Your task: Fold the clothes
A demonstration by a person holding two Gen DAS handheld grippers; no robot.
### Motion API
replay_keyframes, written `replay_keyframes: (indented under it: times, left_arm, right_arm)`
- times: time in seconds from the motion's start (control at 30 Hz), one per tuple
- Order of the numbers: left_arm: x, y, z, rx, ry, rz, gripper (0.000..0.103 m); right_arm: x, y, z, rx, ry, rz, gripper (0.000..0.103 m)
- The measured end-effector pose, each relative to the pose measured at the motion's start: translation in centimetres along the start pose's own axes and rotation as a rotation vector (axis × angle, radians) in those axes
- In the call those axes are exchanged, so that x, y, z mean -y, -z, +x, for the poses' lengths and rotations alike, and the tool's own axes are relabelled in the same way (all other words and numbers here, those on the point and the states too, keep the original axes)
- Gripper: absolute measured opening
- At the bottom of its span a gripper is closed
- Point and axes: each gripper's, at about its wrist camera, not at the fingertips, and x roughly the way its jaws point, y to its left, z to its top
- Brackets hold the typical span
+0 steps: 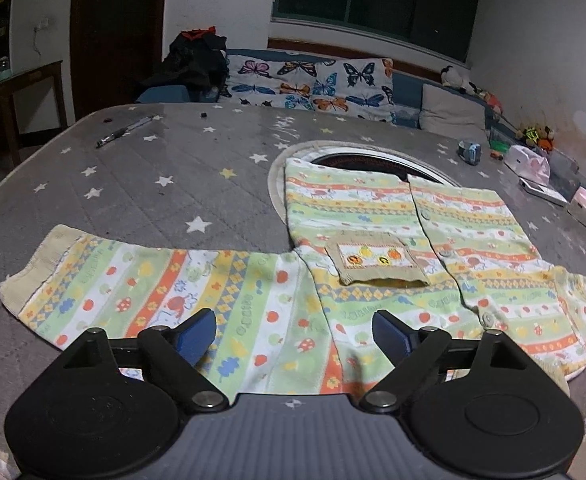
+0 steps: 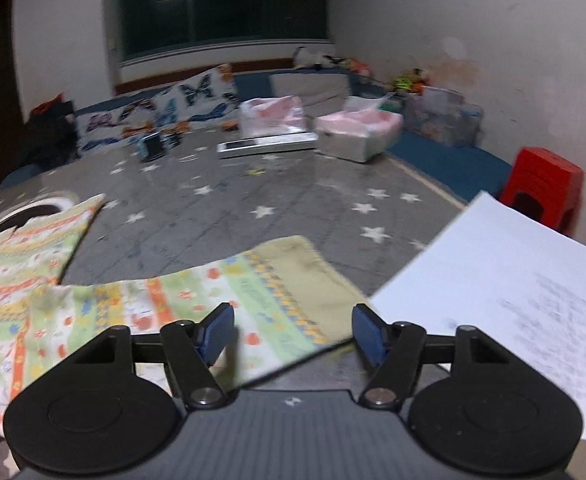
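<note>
Left fingers (image 1: 197,332) spread above cardigan (image 1: 373,248) sleeve, right fingers (image 2: 217,334) likewise

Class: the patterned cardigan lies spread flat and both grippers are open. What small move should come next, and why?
Probably lower the left gripper and close its fingers on the left sleeve. The cardigan lies flat and unfolded, that sleeve stretches straight outward, and the open fingers hover over it, gripping nothing.

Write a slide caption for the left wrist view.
Open left tongs hover over a patterned cardigan spread flat, sleeves out, on a star-print table.
</note>
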Motion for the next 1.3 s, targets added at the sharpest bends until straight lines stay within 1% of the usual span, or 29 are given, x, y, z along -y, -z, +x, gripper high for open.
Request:
replay_keyframes:
  times: [0.07,0.13,0.23,0.33,0.5,0.53,0.7,1.03,1.1,1.13,1.17,1.2,1.23,1.27,1.3]
  left_arm:
    - [-0.1,-0.1,0.0,-0.001,-0.003,-0.005,0.089]
    - [-0.1,-0.1,0.1,-0.002,-0.003,-0.01,0.089]
    - [0.1,-0.2,0.1,-0.001,0.002,-0.013,0.09]
    - [0.4,-0.2,0.0,0.004,0.006,-0.009,0.092]
    - [0.6,-0.2,0.1,-0.001,0.008,-0.007,0.092]
    - [0.6,-0.2,0.1,-0.002,0.009,-0.008,0.092]
    - [0.7,-0.3,0.0,-0.001,0.01,-0.008,0.094]
    - [0.9,-0.1,0.0,-0.008,0.013,-0.006,0.095]
    - [0.9,-0.1,0.1,-0.009,0.013,-0.009,0.095]
    - [0.9,-0.1,0.2,-0.01,0.014,-0.012,0.095]
    - [1.0,-0.1,0.2,-0.012,0.014,-0.014,0.095]
    - [1.0,-0.1,0.2,-0.014,0.015,-0.014,0.095]
    - [1.1,-0.1,0.3,-0.015,0.016,-0.013,0.095]
    - [1.2,-0.1,0.3,-0.015,0.016,-0.01,0.095]
    - [1.3,-0.1,0.3,-0.014,0.016,-0.008,0.095]
  right_arm:
    - [0.7,0.1,0.0,-0.005,0.015,0.027,0.06]
    - [0.8,0.2,0.2,-0.01,0.019,0.039,0.057]
    - [0.8,0.1,0.3,-0.009,0.026,0.041,0.055]
    - [0.7,0.1,0.5,-0.008,0.033,0.043,0.051]
    - [0.5,0.1,0.7,-0.007,0.044,0.046,0.05]
    - [0.5,0.1,0.8,-0.006,0.047,0.047,0.048]
    - [0.5,0.0,0.9,-0.002,0.062,0.059,0.048]
    - [0.6,-0.2,1.4,0.006,0.059,0.072,0.049]
    - [0.5,-0.1,1.5,0.01,0.057,0.065,0.047]
    - [0.4,-0.1,1.5,0.013,0.055,0.059,0.043]
    - [0.4,-0.1,1.5,0.015,0.052,0.055,0.033]
    - [0.4,-0.1,1.5,0.016,0.045,0.056,0.027]
    - [0.4,-0.2,1.5,0.016,0.034,0.06,0.019]
    - [0.3,-0.3,1.4,0.018,0.023,0.063,0.015]
    - [0.2,-0.5,1.1,0.026,0.01,0.062,0.014]
